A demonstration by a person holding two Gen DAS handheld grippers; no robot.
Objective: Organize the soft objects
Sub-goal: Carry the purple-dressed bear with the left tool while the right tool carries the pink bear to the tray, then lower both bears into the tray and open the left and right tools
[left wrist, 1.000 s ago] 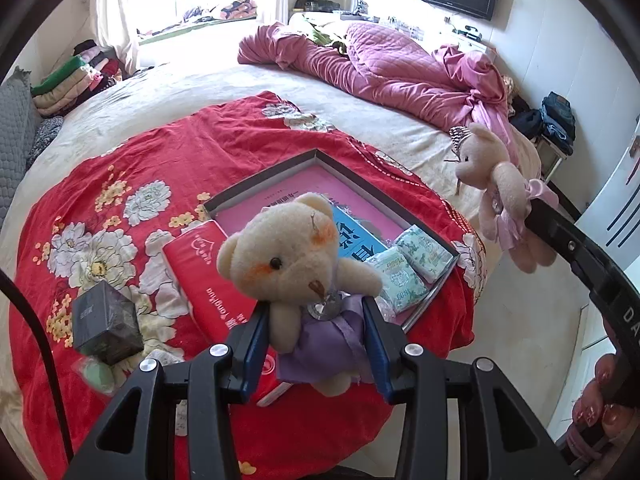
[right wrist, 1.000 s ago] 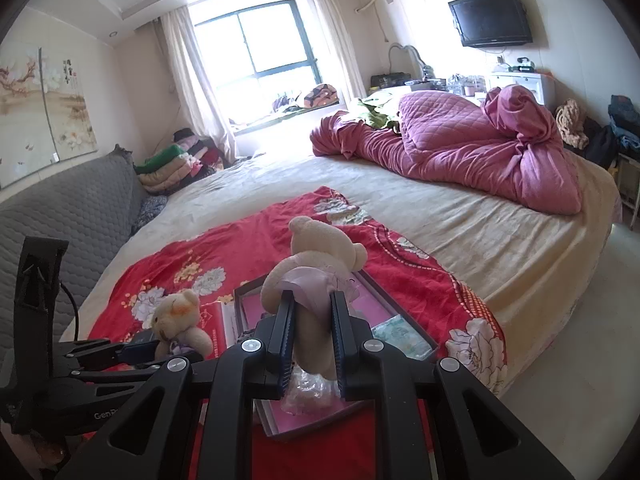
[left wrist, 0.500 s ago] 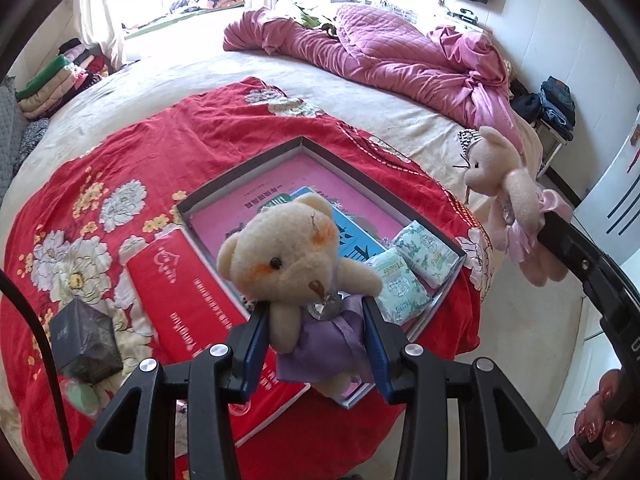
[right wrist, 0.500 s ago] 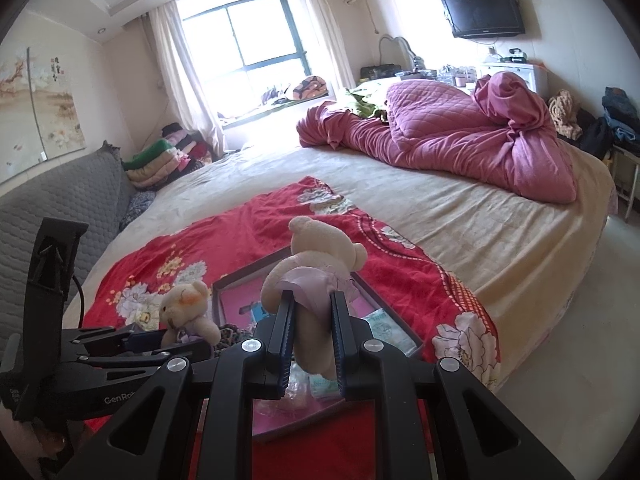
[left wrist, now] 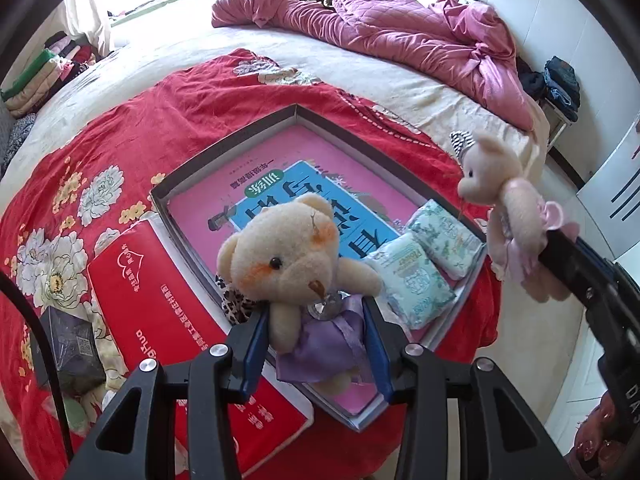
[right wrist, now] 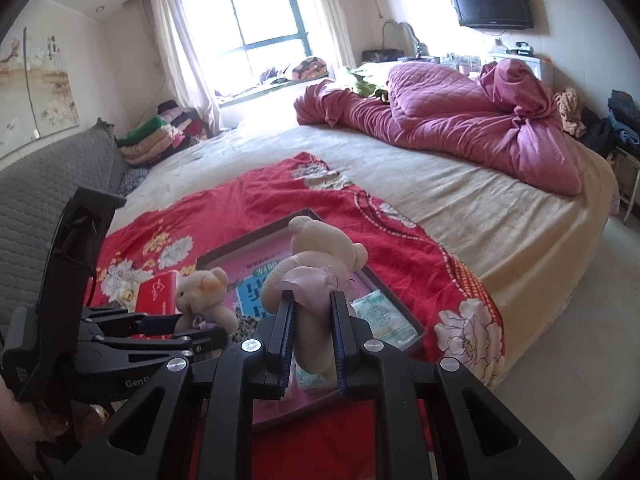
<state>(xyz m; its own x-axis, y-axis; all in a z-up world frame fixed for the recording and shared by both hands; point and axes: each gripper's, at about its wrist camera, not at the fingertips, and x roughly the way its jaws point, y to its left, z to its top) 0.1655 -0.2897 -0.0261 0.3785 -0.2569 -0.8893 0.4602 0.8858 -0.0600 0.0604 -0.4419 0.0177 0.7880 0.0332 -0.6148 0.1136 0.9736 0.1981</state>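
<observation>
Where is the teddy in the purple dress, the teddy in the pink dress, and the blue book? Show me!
Teddy in the purple dress (left wrist: 286,256), left wrist view, on its face.
Teddy in the pink dress (left wrist: 490,172), left wrist view, on its head.
Blue book (left wrist: 304,200), left wrist view, on its cover.

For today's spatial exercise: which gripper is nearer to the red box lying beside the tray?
Left. The left gripper, shut on the purple-dressed bear, hangs right beside the red box. The right gripper, holding the pink-dressed bear, sits past the tray's far side.
</observation>
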